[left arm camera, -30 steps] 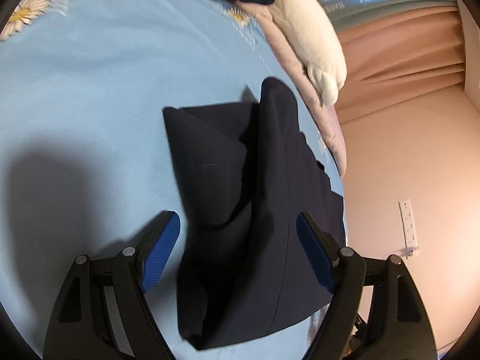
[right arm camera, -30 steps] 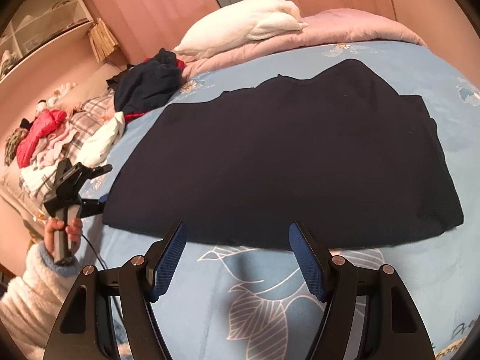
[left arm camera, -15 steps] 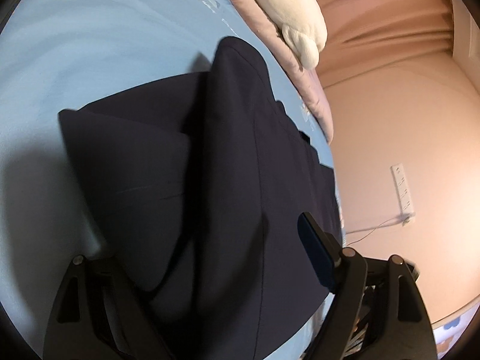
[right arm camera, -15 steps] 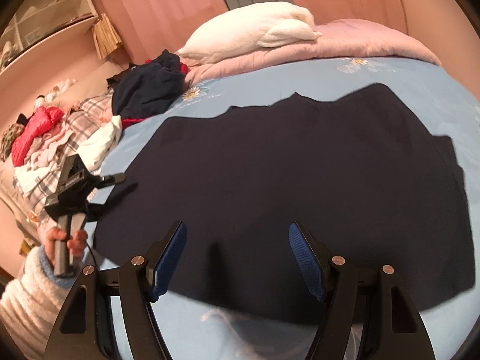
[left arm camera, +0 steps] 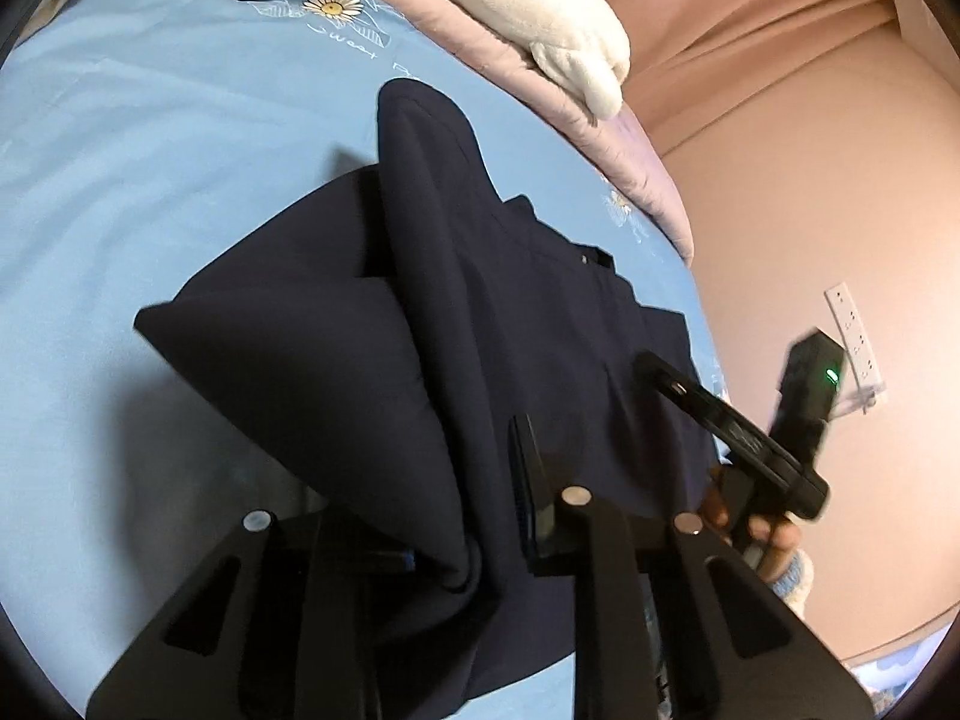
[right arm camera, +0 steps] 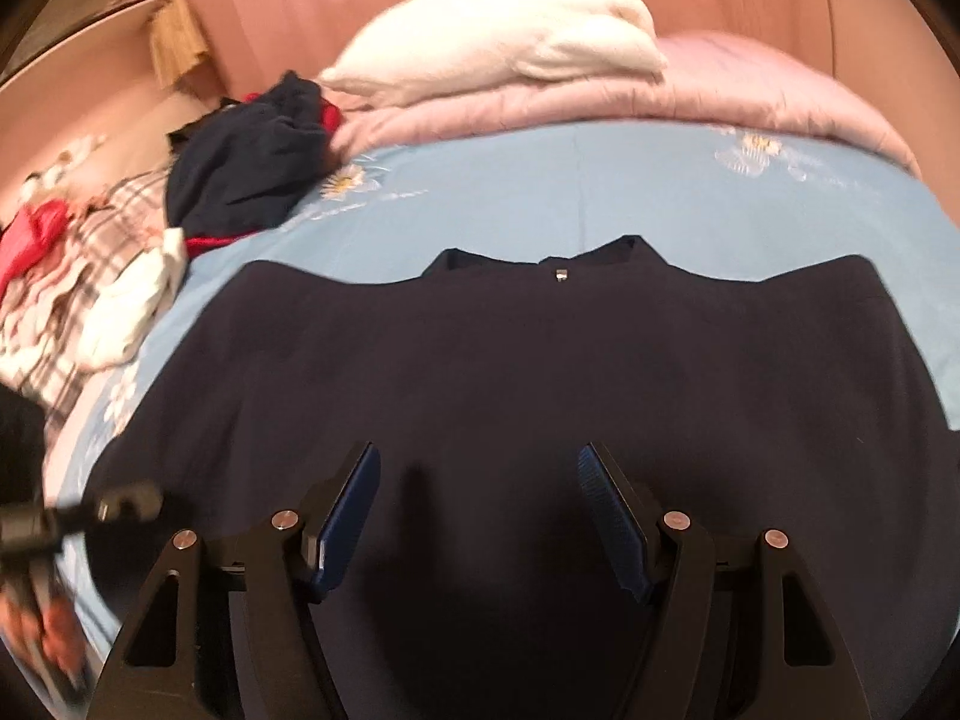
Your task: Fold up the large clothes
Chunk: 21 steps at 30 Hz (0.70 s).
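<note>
The dark navy garment lies spread across the blue bed sheet, its long axis running side to side in front of the person, collar edge toward the pink quilt and white pillow at the head of the bed. The left claw has bitten onto one side edge of the garment and holds a bunched fold of cloth between its fingers, so that end rises in a ridge off the sheet. The right claw is spread wide, gripping nothing, and hangs right over the near hem around the middle of the cloth; from this angle it is hard to say whether its fingers touch the fabric. I'd judge the fold will turn on that left-hand end being carried along the long axis toward the far side, with the right claw nearest the hem to pin or catch it. A heap of other clothes sits well apart by the pillow.
</note>
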Tool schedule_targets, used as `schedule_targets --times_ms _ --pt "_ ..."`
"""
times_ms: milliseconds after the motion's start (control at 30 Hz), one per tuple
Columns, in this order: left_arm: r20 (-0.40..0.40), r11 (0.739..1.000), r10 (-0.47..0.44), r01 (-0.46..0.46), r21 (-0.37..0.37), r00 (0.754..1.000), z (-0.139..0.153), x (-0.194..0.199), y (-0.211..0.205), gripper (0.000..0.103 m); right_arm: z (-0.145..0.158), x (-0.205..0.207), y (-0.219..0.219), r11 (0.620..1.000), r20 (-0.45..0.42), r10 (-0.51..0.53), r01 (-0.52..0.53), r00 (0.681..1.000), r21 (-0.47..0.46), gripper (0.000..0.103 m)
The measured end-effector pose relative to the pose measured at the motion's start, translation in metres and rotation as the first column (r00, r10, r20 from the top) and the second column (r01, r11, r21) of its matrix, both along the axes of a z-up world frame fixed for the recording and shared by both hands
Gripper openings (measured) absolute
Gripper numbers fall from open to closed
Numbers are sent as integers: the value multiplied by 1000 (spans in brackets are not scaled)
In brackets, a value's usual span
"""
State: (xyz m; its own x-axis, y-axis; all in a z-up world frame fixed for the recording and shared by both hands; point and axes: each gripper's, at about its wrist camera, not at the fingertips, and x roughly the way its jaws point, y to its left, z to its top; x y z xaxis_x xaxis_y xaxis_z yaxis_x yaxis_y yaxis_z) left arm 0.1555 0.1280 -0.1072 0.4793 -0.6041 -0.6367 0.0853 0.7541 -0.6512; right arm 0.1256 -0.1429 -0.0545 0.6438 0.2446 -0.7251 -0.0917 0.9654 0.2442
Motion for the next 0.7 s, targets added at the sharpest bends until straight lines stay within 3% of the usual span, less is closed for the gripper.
schedule_targets --times_ms 67,200,267,467,567,700 --pt "10 1000 12 -12 7 1000 6 -1 0 15 -1 12 6 999 -11 3 -4 1000 -45 61" --pt "20 1000 7 -7 10 1000 15 -2 -5 15 -19 39 11 997 -95 -13 6 995 -75 37" --pt "20 1000 11 -11 23 1000 18 -1 -9 15 -31 48 14 995 -134 -24 11 991 -98 36" --pt "22 999 14 -15 47 1000 29 -4 -17 14 -31 46 17 990 -130 10 -28 991 -136 36" --pt "33 998 11 -13 65 999 37 -8 -23 14 -18 26 12 994 -129 41 -54 991 -93 36" --pt "48 996 4 -8 87 999 46 -13 -31 14 5 -48 15 987 -14 131 -132 991 -93 36"
